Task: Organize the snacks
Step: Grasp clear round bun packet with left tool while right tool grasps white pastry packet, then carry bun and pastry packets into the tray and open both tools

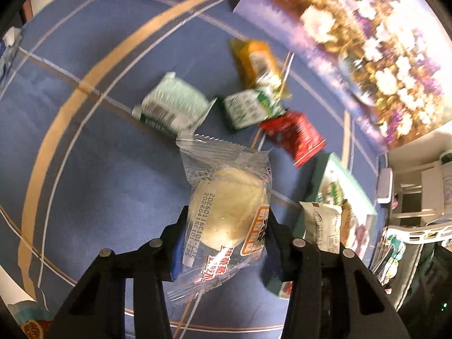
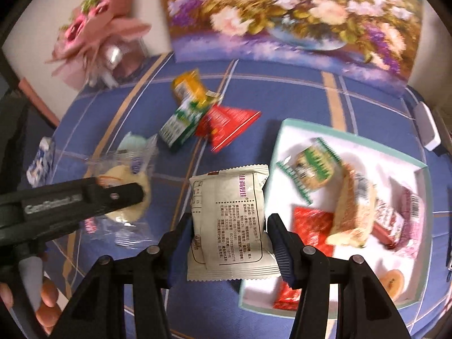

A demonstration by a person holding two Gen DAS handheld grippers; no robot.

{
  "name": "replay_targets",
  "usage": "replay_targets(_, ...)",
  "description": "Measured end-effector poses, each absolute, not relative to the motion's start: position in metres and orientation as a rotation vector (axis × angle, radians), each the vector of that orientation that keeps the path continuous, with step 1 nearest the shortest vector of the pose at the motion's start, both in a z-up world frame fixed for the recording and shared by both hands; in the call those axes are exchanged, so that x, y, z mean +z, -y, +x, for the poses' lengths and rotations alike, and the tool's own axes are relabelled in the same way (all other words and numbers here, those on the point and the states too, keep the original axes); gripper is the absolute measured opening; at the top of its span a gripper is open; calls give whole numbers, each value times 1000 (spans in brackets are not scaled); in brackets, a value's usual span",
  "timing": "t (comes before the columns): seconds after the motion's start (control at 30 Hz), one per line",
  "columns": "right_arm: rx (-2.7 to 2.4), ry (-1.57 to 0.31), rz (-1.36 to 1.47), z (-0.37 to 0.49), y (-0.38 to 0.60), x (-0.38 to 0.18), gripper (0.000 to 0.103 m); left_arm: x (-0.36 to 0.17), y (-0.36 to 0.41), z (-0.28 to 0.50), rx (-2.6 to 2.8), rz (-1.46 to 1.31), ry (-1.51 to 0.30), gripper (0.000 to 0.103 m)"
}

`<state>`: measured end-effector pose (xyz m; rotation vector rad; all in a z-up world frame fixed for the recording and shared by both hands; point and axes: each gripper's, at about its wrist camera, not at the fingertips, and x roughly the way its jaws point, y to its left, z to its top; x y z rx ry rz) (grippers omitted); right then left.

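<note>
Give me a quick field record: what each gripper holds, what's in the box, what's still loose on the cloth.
left gripper: shut on clear-wrapped round cake
right gripper: shut on white packet
box: holds several packets, including a green-edged packet and a red one
loose on tablecloth: yellow packet, green carton, red packet, pale green packet
</note>
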<state>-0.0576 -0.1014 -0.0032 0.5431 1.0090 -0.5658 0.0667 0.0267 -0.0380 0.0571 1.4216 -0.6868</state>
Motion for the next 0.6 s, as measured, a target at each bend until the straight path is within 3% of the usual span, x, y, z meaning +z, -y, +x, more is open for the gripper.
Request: replay_targets(0.6, -795, -867, 723, -138, 209, 12, 56, -25, 93, 18, -890, 190, -1322, 49)
